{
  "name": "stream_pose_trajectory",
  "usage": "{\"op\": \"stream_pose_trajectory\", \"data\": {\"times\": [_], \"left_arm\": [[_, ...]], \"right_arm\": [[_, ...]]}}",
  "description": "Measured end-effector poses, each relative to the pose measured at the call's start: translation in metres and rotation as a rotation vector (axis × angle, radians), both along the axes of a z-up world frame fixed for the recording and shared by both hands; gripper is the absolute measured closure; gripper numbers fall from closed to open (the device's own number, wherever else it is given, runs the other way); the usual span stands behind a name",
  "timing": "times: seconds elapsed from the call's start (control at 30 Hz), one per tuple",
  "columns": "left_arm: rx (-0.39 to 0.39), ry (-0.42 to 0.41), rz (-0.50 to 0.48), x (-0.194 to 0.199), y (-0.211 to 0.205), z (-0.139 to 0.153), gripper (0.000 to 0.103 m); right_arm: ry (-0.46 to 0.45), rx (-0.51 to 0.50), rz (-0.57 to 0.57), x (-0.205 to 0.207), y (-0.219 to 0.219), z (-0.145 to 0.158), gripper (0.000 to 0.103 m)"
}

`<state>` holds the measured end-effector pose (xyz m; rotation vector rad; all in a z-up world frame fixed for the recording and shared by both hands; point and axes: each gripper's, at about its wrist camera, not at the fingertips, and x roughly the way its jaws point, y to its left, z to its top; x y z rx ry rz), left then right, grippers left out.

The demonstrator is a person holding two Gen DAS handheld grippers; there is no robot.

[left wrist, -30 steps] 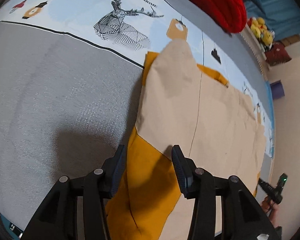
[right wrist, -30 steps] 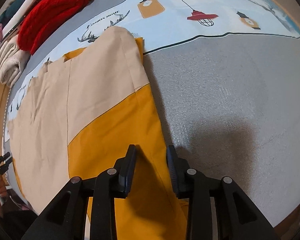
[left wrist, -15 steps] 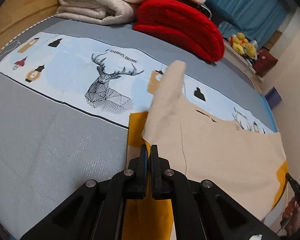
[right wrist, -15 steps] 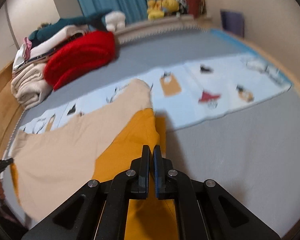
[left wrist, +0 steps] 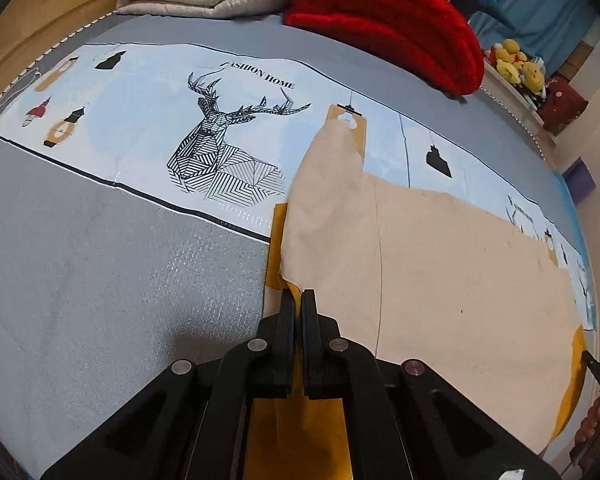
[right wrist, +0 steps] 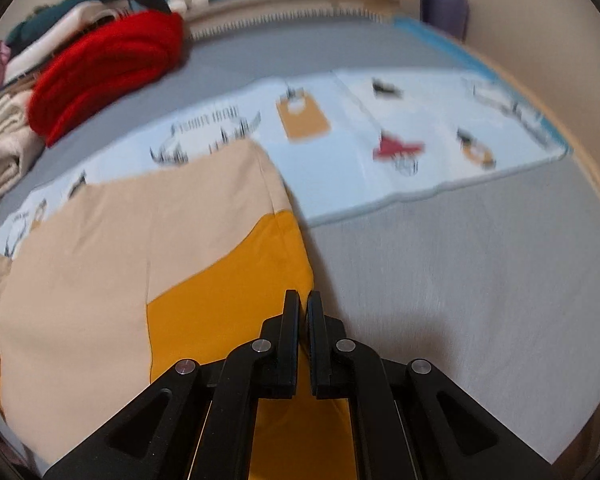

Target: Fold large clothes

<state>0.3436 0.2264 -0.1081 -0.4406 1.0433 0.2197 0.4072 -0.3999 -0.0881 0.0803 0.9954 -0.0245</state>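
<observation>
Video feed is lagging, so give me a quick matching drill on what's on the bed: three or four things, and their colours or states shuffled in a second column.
Things:
1. garment
2. left tool
3. blanket
4. deer print

Colours or states:
A. red, folded near the far edge of the bed
B. black lines on a pale blue sheet
C. beige and mustard, spread flat
D. shut on a beige corner

Pairs: 1-C, 2-D, 3-A, 4-B
</observation>
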Motion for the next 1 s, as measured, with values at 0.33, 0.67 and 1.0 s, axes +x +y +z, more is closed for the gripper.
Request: {"op": "stream_pose_trajectory", "data": {"times": [0.33, 0.67, 1.0], "left_arm": [[-0.003, 0.009, -0.056, -0.041, -0.003, 0.027, 0.082], [0.121, 0.363, -0.525, -0.101, -0.052, -0.044, 0.078], [0.14, 0.444, -0.462, -0.12, -0.027, -0.046, 0.082]], "right_arm": [[0.088, -0.116, -0.003, -0.025, -0.001, -0.001, 0.091], [0.414, -0.298, 0.287, -0.088, -0.001, -0.062, 0.091], [0.35, -0.207, 0.314, -0.101, -0.01, -0.039, 0.091]]}}
